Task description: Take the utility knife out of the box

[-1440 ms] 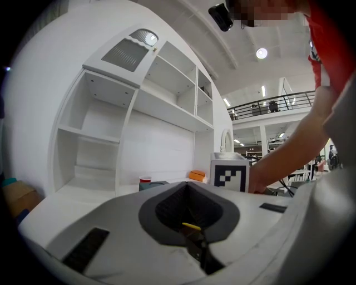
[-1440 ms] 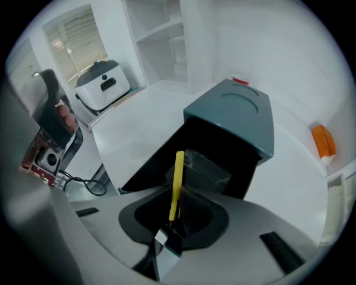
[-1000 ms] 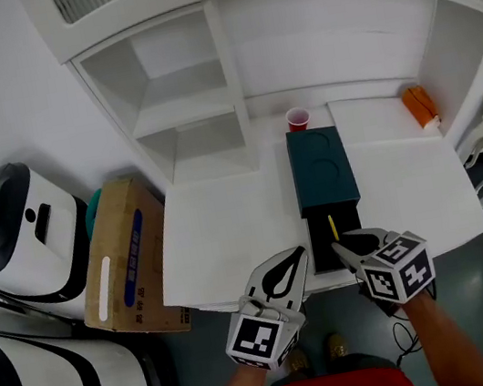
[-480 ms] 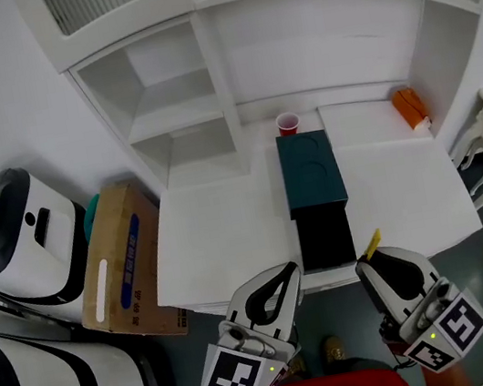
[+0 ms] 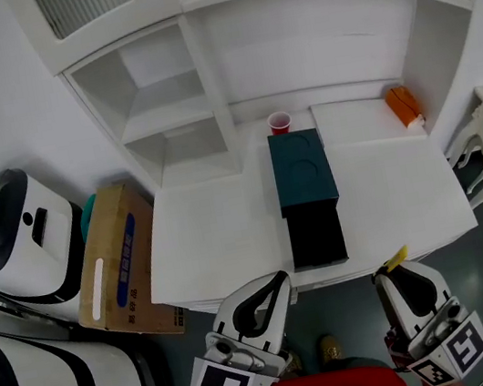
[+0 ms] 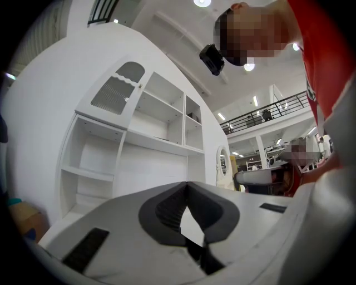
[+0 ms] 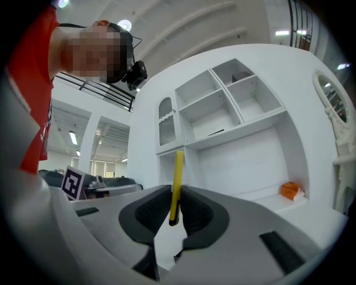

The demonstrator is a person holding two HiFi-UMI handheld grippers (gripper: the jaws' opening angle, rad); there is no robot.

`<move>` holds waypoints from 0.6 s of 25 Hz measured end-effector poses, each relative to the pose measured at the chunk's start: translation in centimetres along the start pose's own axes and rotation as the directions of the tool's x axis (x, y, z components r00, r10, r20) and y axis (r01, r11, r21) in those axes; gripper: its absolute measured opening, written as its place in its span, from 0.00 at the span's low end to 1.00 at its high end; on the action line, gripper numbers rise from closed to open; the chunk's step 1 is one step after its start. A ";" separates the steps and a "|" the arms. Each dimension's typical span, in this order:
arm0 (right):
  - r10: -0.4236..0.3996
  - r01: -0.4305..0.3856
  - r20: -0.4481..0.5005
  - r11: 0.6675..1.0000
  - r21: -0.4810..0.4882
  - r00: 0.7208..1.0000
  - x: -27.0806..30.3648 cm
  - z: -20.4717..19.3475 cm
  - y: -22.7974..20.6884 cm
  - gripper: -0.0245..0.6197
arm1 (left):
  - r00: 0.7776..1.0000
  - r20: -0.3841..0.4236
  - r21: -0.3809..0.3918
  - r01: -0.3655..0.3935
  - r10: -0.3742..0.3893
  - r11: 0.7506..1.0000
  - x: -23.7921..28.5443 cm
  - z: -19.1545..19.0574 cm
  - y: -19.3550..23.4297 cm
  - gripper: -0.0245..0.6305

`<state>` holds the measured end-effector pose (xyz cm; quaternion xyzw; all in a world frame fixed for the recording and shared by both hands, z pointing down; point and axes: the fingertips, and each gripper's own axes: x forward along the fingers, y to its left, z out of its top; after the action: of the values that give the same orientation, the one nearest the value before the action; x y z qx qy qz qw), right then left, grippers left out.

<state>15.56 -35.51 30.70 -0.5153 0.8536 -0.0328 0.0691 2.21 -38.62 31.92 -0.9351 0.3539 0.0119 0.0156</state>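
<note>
- The right gripper (image 5: pixel 391 276) pinches the yellow utility knife (image 7: pixel 177 178), clear of the box (image 5: pixel 304 176).
- The left gripper (image 5: pixel 279 277) has its jaws pressed together, empty.
- The box sits open on the tabletop (image 5: pixel 213 239).

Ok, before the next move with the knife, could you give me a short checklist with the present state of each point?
1. Utility knife gripped by the right tongs: ok, both pads press on it.
2. Knife out of the box: ok, it is held clear of the box, and the open drawer looks empty.
3. Left tongs free: ok, shut on nothing.
4. Bare table beside the box for putting it down: ok.
5. Blade drawn in: cannot tell.
</note>
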 end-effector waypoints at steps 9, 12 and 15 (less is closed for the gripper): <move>0.006 -0.006 0.008 1.000 0.017 1.000 0.8 0.2 -0.4 0.15 | 1.000 0.007 -0.010 0.003 -0.003 1.000 0.6 0.2 -0.7 0.07; 0.004 -0.004 0.007 1.000 0.010 1.000 0.9 0.2 -0.4 0.15 | 1.000 0.004 -0.011 0.000 0.000 1.000 0.6 0.0 -0.6 0.07; 0.008 -0.008 0.000 1.000 -0.003 1.000 0.9 0.2 -0.4 0.15 | 1.000 0.004 -0.011 -0.002 0.002 1.000 0.6 -0.1 -0.7 0.07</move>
<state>15.51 -36.49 30.47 -0.5121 0.8557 -0.0311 0.0683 3.13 -38.54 32.06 -0.9348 0.3548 0.0156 0.0110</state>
